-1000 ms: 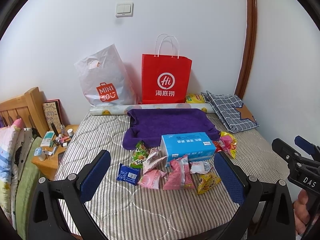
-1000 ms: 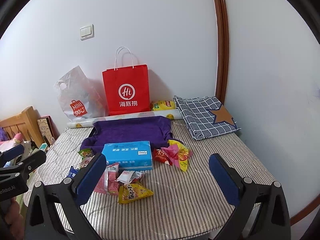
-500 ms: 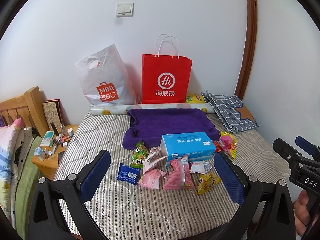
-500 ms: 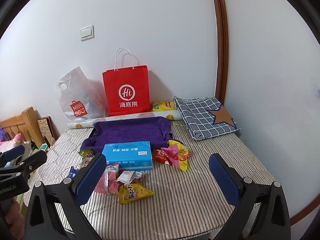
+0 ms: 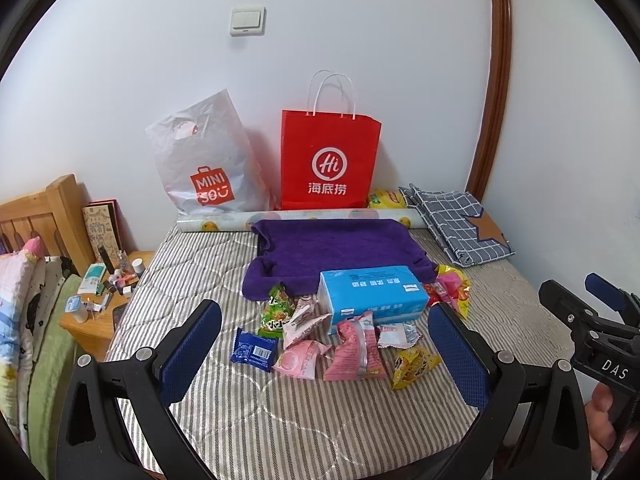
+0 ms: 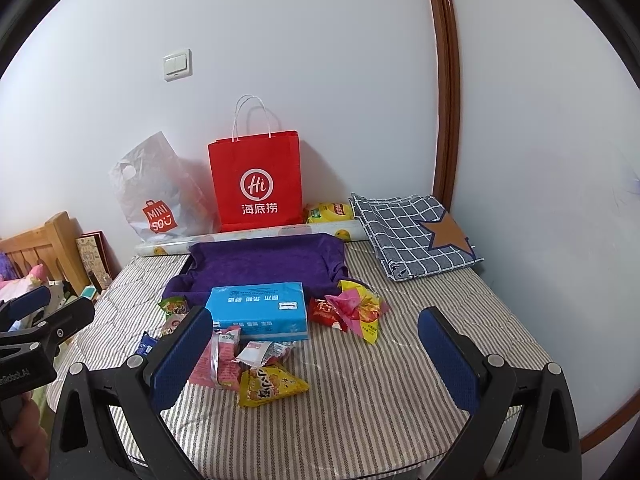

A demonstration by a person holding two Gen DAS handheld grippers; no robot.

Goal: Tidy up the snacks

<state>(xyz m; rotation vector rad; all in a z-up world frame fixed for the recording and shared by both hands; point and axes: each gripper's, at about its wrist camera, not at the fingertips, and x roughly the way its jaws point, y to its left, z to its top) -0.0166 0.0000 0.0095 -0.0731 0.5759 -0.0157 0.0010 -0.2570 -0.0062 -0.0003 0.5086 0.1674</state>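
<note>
Several snack packets lie loose on the striped bed: a blue packet [image 5: 254, 349], a green one [image 5: 276, 312], pink ones [image 5: 354, 348], a yellow one [image 5: 412, 362] [image 6: 266, 386] and a red-yellow bunch [image 6: 354, 310]. A light blue tissue box [image 5: 372, 294] [image 6: 258, 310] sits among them, in front of a tray draped in purple cloth [image 5: 336, 250] [image 6: 266, 266]. My left gripper [image 5: 326, 354] is open, held well back from the snacks, nothing between its fingers. My right gripper [image 6: 314, 356] is open too, empty, over the bed's near edge.
A red paper bag [image 5: 330, 160] and a white plastic bag [image 5: 206, 168] lean on the back wall, behind a rolled mat [image 5: 296, 216]. A folded checked cloth [image 6: 412, 234] lies back right. A cluttered wooden nightstand [image 5: 100, 304] stands left of the bed.
</note>
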